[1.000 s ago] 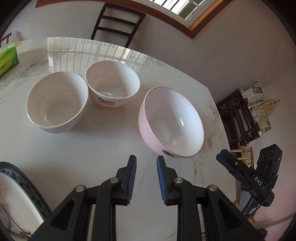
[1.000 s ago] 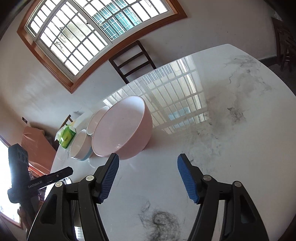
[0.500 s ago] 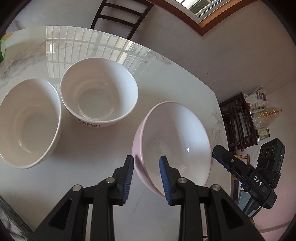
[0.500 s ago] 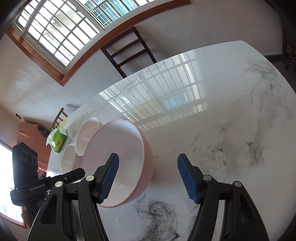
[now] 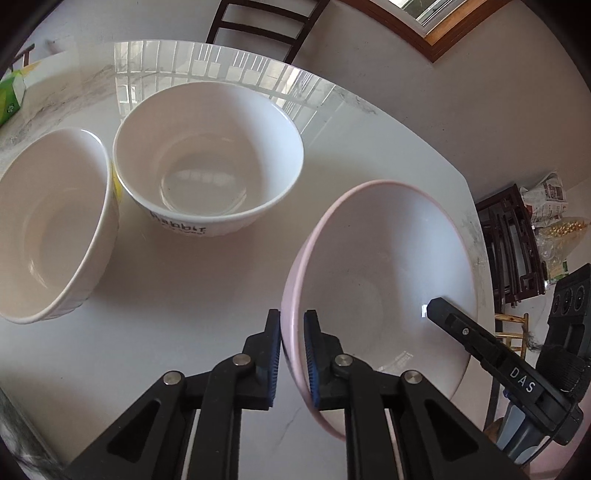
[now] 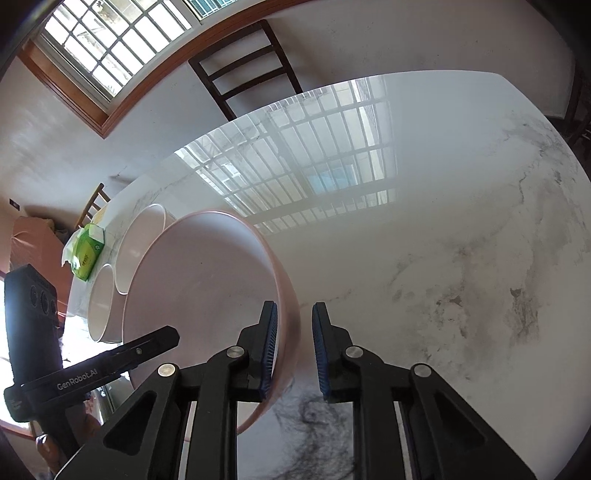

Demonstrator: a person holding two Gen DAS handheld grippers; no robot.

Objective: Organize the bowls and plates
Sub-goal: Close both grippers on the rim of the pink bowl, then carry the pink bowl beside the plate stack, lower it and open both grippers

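At the table's [image 5: 229, 332] right edge both grippers, left [image 5: 291, 349] and right [image 6: 293, 347], clamp the pink bowl's [image 5: 388, 280] rim; next, probably lift it level toward the white bowls [image 5: 207, 155].

A pink ceramic bowl [image 5: 388, 280] sits on the white marble table [image 5: 192, 332], near its right edge in the left wrist view; a white ceramic bowl with black lettering [image 5: 208, 158] stands behind and left of it; a plain white ribbed bowl [image 5: 48, 232] stands just left of that; a green tissue pack [image 5: 13, 96] lies farther back-left; a dark wooden chair [image 5: 266, 26] stands behind the table.
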